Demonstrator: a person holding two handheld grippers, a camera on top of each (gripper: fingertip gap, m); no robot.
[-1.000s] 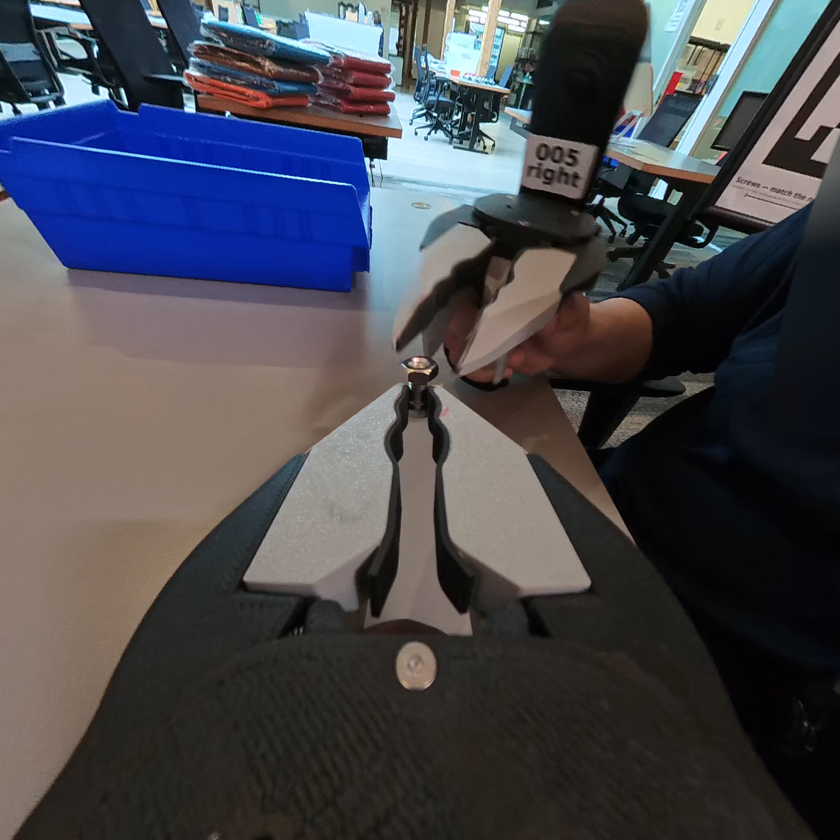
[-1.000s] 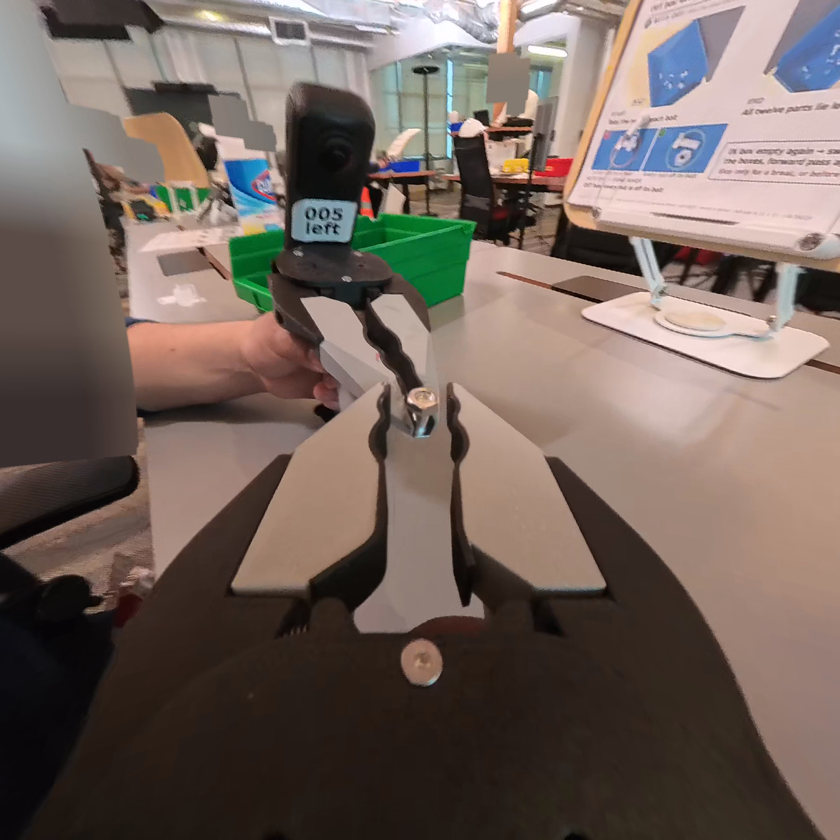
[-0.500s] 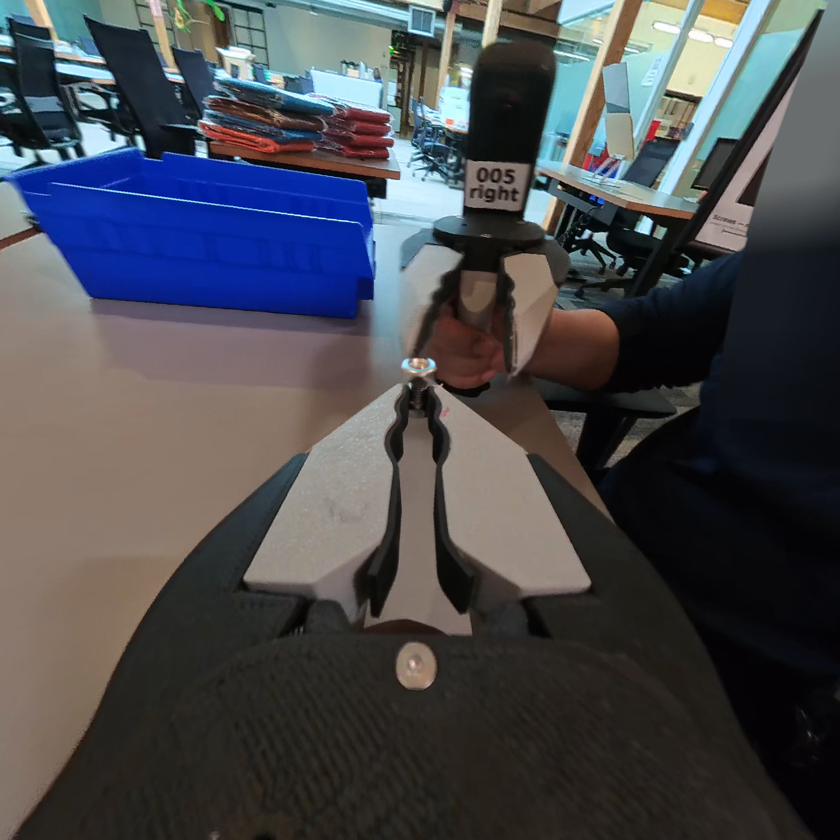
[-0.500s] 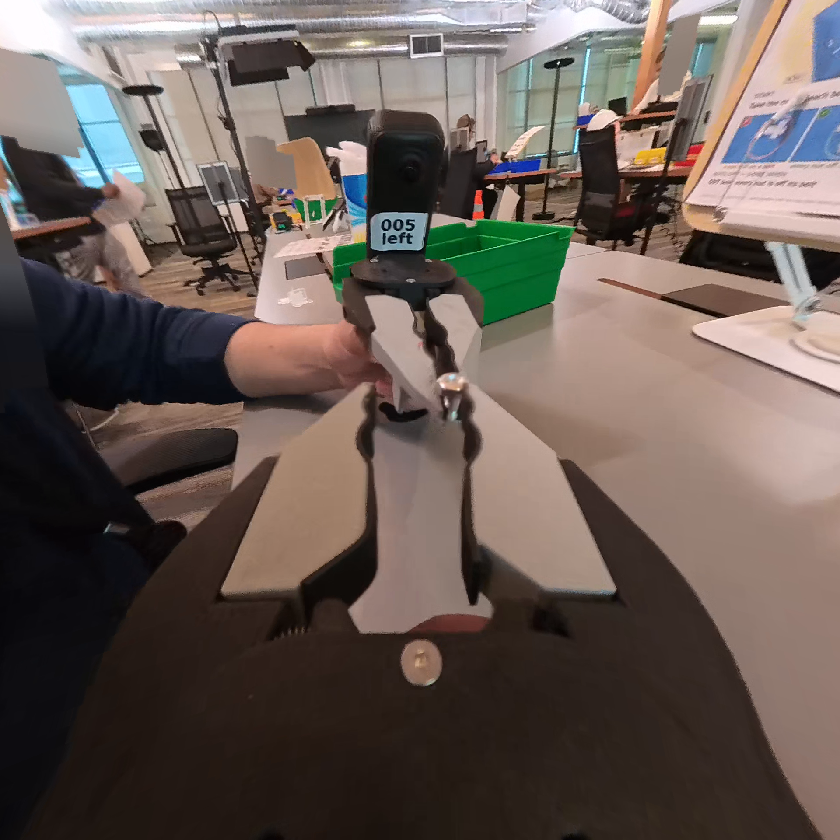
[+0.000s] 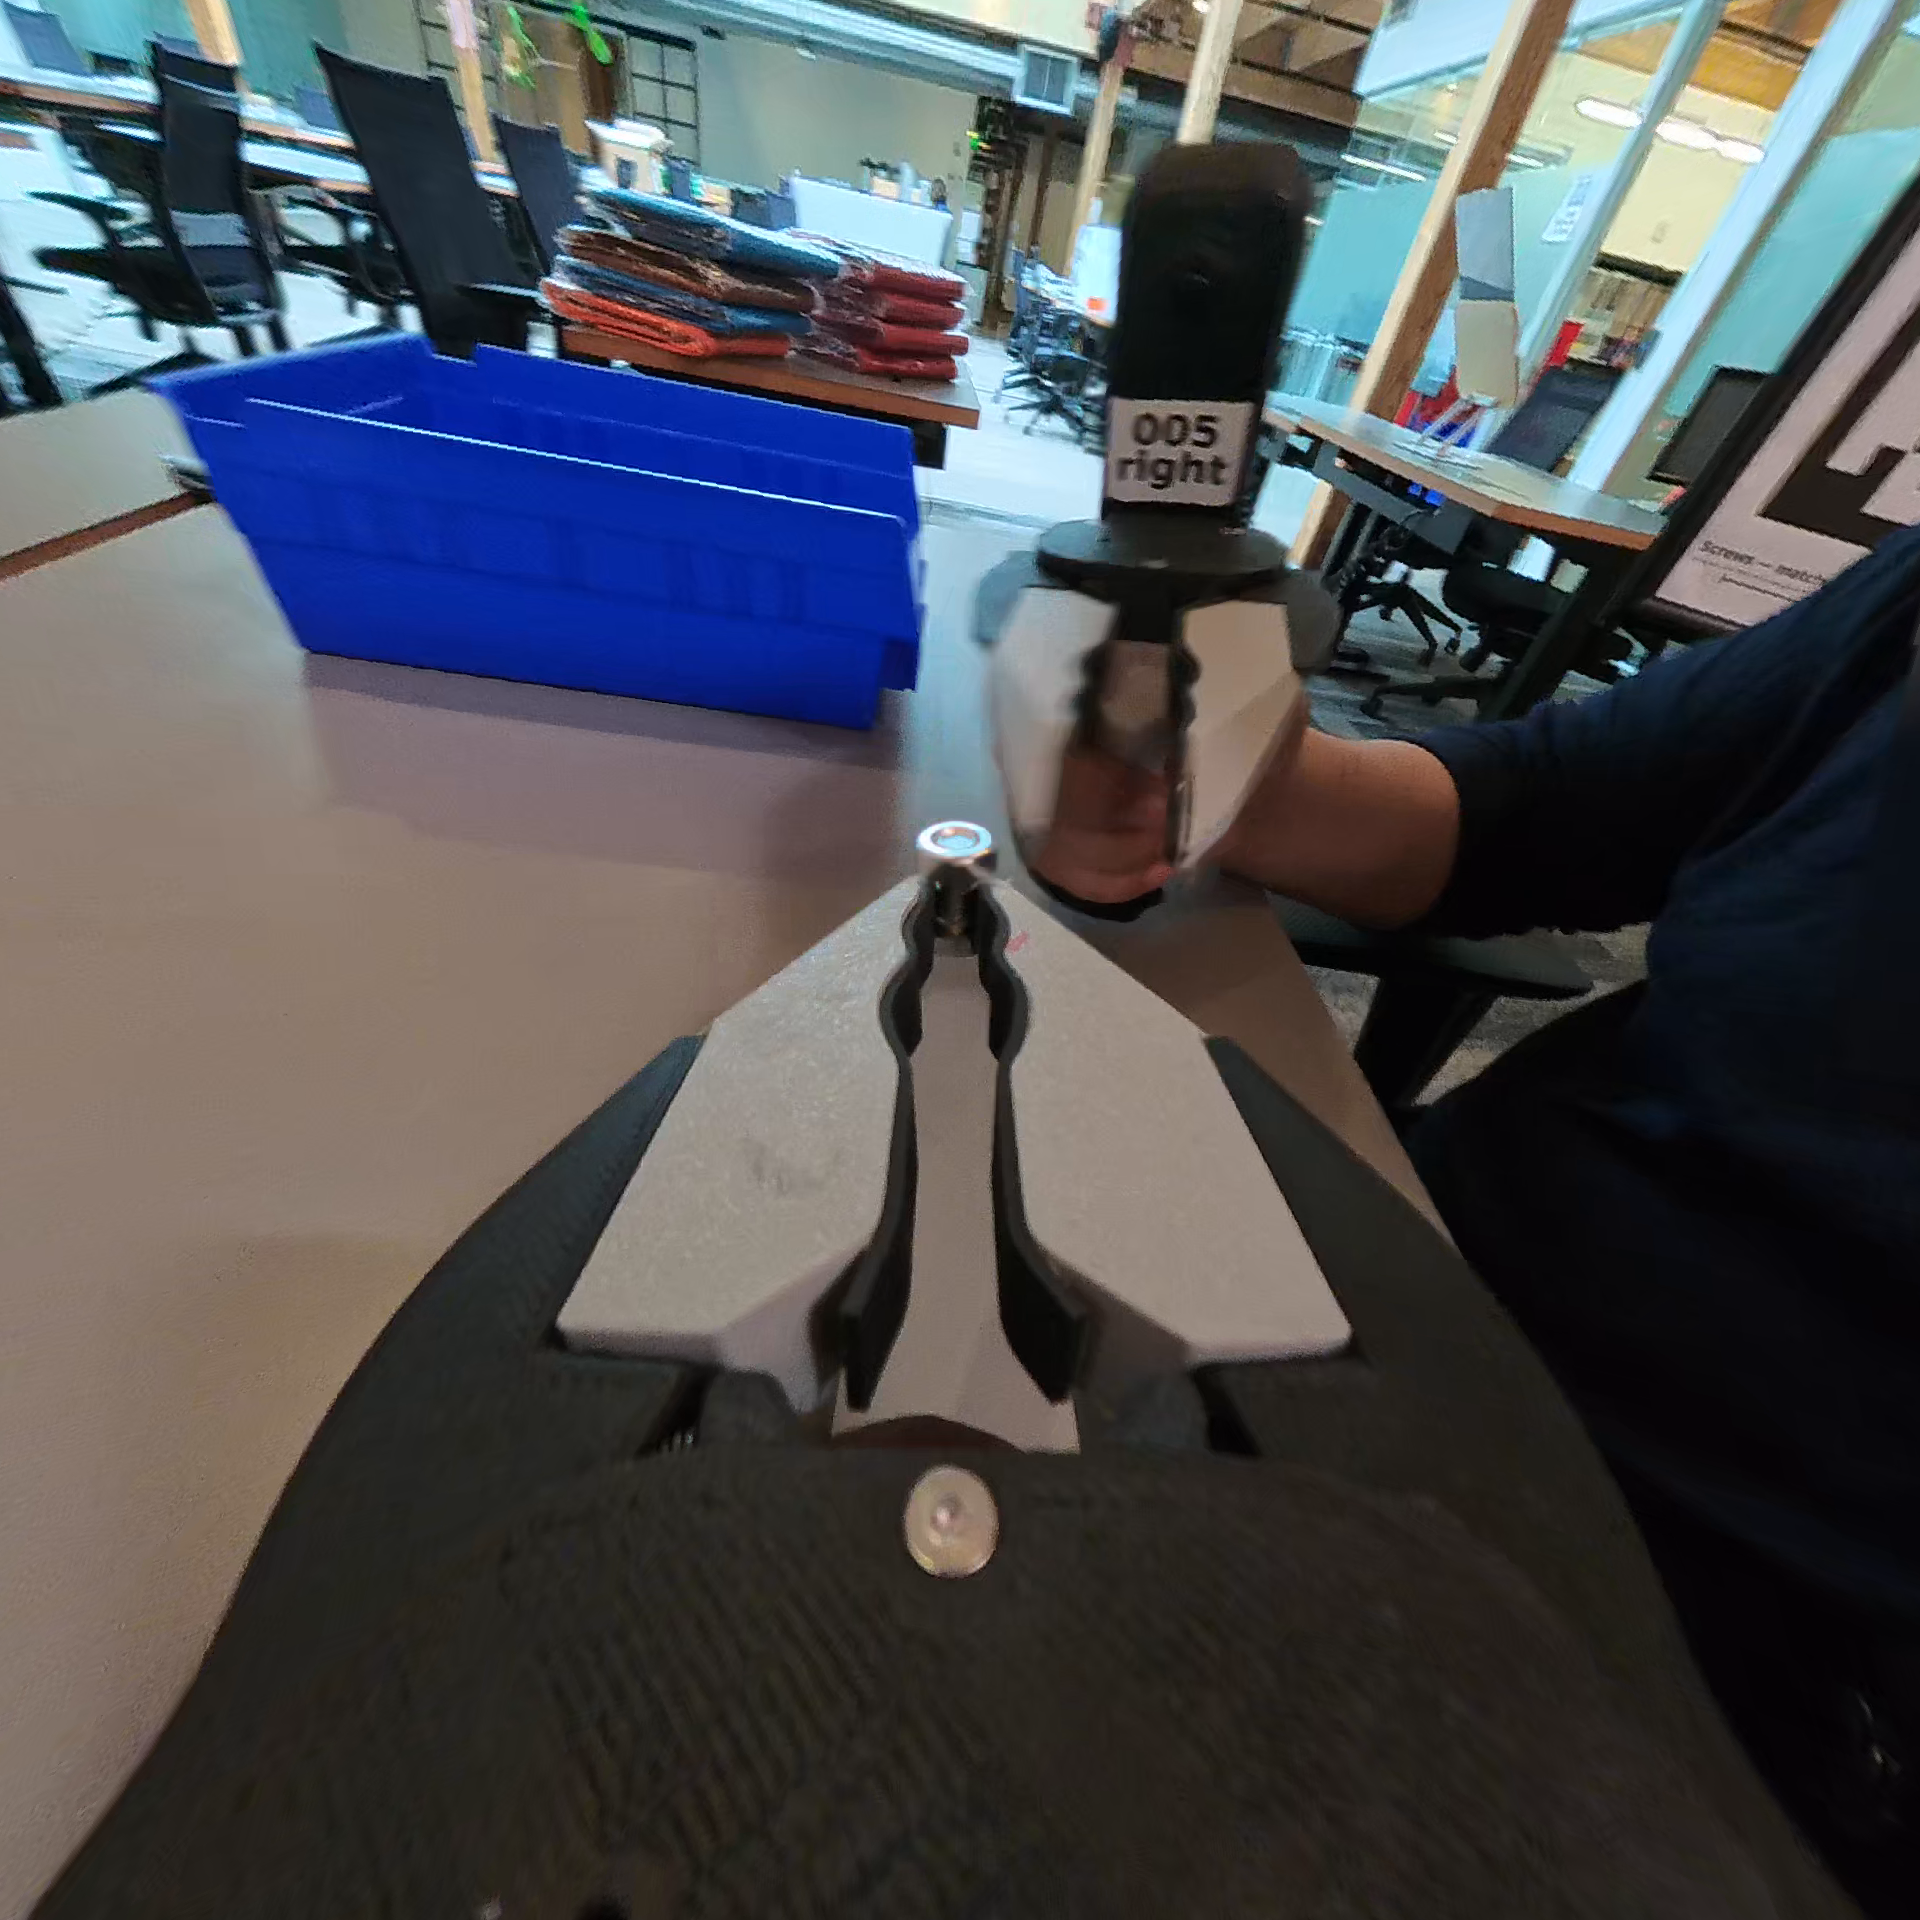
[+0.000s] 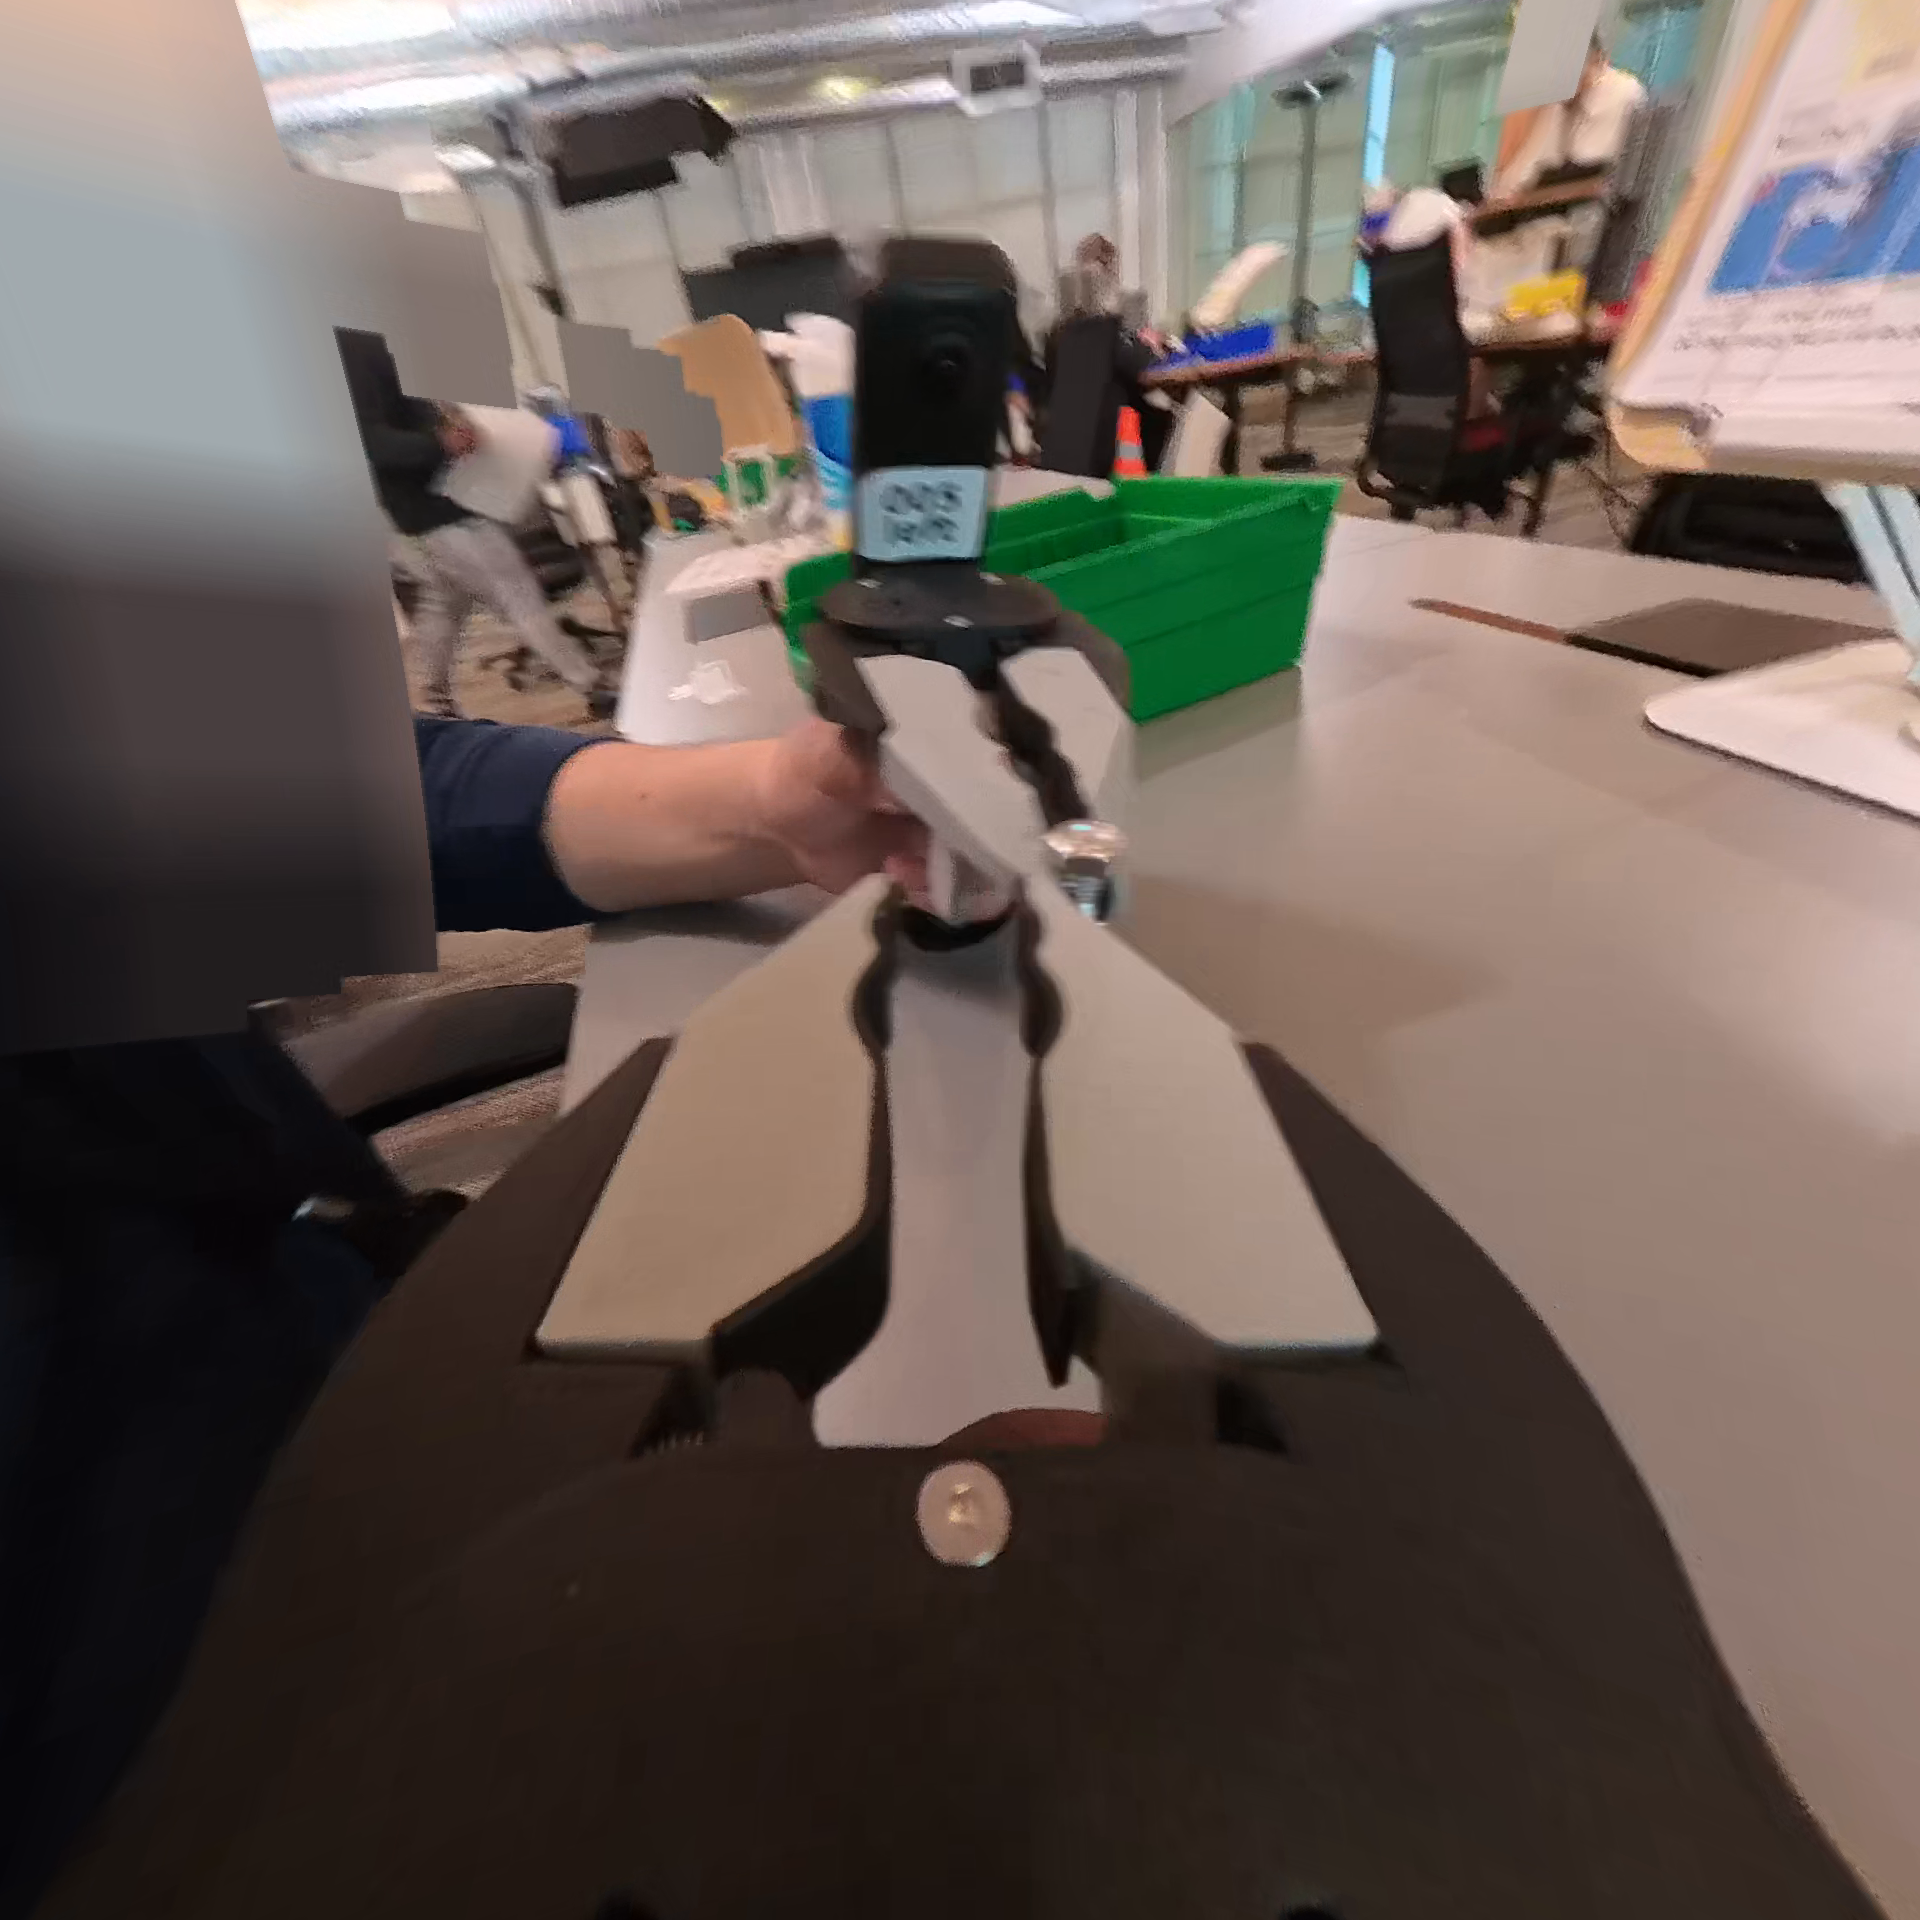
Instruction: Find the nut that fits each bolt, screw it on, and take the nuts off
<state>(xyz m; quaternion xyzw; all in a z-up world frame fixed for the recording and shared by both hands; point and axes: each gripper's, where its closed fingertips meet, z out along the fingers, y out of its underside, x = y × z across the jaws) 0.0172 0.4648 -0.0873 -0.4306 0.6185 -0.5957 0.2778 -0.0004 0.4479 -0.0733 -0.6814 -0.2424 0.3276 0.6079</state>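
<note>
Bolt point(image 5: 954, 883) standing upright, pinched at the tips of the left gripper point(image 5: 956, 925).
Sitting above the grey table point(image 5: 364, 935), blue bin point(image 5: 582, 561) behind, green bin point(image 6: 1164, 613) across; right gripper point(image 6: 961, 935) gaping empty, now drawn back off the bolt, which was between its fingers a second ago.

Even, bright overhead room light fills both views, with daylight from tall windows behind. The blue bin point(image 5: 582, 582) casts a soft shadow on the counter point(image 5: 312, 935). Wide-angle bending curves the picture edges. The right wrist view is smeared by motion blur, the green bin point(image 6: 1174, 613) included; the left wrist view is sharper, soft only far off.
</note>
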